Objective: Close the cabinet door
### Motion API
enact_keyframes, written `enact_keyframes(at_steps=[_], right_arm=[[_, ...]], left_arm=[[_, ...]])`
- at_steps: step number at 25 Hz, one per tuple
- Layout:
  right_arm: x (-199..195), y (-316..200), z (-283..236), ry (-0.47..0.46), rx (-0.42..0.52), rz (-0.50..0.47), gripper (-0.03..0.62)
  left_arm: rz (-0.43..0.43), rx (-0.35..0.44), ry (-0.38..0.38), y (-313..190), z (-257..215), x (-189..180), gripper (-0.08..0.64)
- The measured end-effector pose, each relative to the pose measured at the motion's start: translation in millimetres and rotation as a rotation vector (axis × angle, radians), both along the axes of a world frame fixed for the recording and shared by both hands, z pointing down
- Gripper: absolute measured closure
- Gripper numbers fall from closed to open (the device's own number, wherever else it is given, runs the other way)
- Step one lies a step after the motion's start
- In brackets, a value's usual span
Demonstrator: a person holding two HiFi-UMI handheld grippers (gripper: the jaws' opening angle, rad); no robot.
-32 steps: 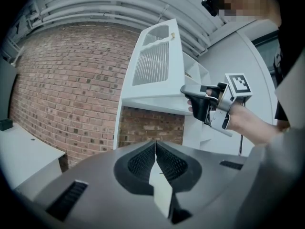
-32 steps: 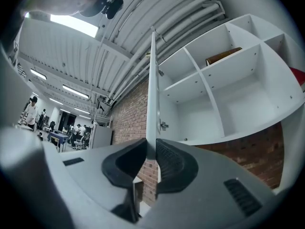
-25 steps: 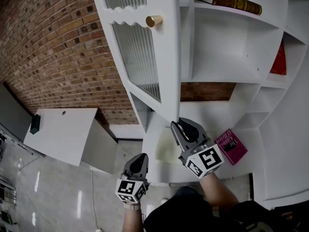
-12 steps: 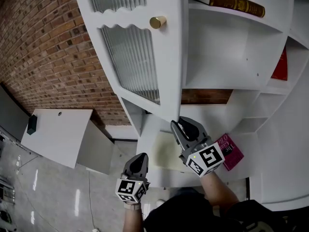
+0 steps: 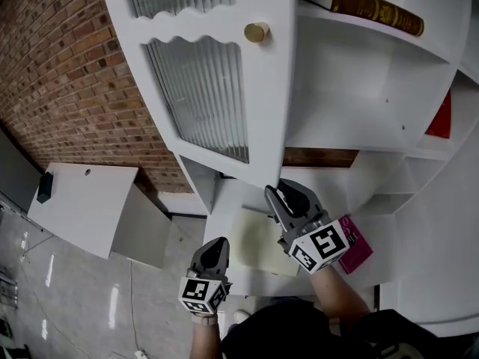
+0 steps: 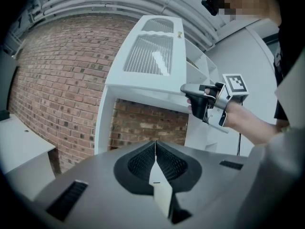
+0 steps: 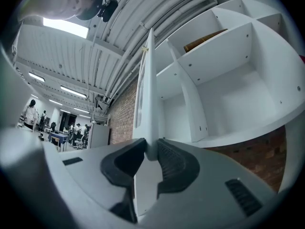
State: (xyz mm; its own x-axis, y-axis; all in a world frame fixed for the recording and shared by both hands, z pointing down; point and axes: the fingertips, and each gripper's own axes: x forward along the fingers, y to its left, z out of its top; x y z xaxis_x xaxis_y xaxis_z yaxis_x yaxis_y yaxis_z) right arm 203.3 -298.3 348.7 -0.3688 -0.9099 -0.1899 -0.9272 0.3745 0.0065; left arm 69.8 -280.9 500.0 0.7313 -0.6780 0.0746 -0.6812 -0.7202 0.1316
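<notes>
The white cabinet door with ribbed glass panes and a brass knob stands partly open in front of the white shelves. My right gripper has the door's lower edge between its pads; its jaws are opening. In the right gripper view the door edge rises straight up from between the jaws of the right gripper and still touches both pads. My left gripper hangs lower left, away from the door, shut on nothing. The left gripper view has its pads together, with the right gripper at the door's corner.
A brown book lies on an upper shelf, a red book stands at the right, and a pink book lies on the low ledge. Brick wall lies behind. A white table stands at lower left.
The door has swung rightward toward the shelves, covering more of the opening. My right gripper stayed at its lower edge; the left gripper kept its place in the view.
</notes>
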Motion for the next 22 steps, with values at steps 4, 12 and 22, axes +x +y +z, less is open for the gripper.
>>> enact_keyframes(at_steps=[4, 12, 22], right_arm=[[7, -8, -1, -0.004, -0.005, -0.004, 0.495], [19, -26, -3, -0.004, -0.018, -0.004, 0.488], [36, -48, -3, 0.037, -0.001, 0.021, 0.474]], left_arm=[[0.005, -0.001, -0.004, -4, 7, 4, 0.549], [0.004, -0.018, -0.01, -13, 9, 12, 0.549], [-0.01, -0.009, 0.0, -35, 8, 26, 0.549]])
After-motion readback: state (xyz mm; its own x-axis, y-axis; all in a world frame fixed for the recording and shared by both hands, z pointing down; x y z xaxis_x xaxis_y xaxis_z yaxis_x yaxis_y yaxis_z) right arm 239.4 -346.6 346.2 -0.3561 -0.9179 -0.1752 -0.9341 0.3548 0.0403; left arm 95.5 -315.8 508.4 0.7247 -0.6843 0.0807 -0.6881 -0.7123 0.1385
